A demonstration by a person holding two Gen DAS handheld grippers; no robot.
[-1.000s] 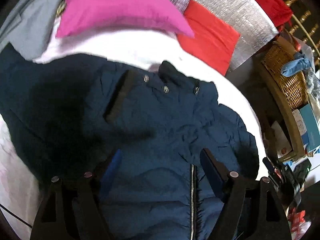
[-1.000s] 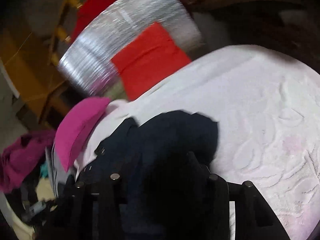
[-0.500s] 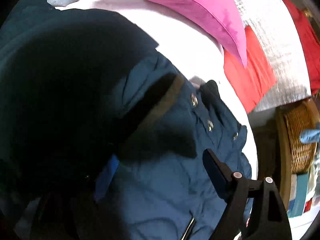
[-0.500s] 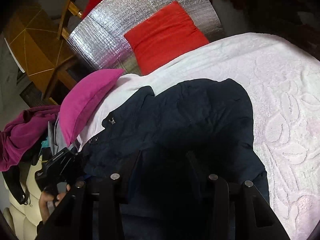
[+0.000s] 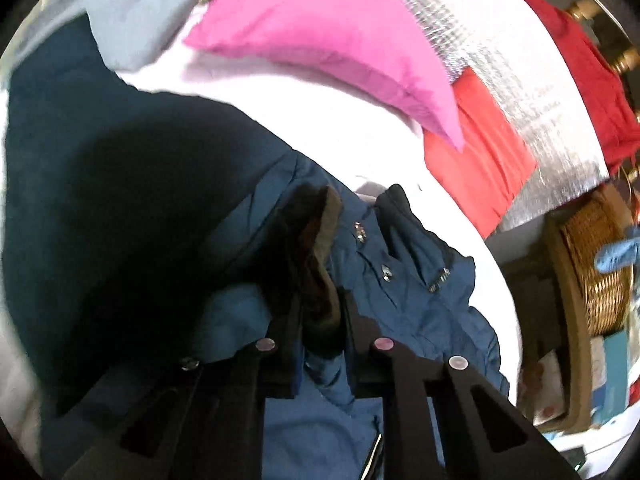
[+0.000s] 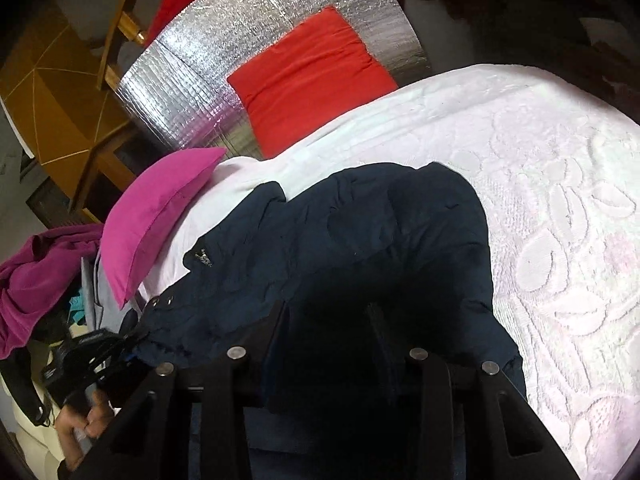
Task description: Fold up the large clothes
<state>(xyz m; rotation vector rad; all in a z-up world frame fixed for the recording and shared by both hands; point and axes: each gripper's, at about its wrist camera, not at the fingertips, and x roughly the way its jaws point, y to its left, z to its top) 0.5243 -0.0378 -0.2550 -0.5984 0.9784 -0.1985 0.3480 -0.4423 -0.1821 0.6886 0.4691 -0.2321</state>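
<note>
Jacket point(image 5: 420, 288) cuff point(image 5: 320, 248) now pinched, left jaws closed

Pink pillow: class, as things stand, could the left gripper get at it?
Probably not yet. The left gripper is shut on the jacket's dark cuff, so its fingers are occupied, though the white bedspread between jacket and pink pillow looks unobstructed.

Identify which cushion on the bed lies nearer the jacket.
The pink cushion: it lies beside the jacket collar, while the red cushion leans against the foil headboard.
</note>
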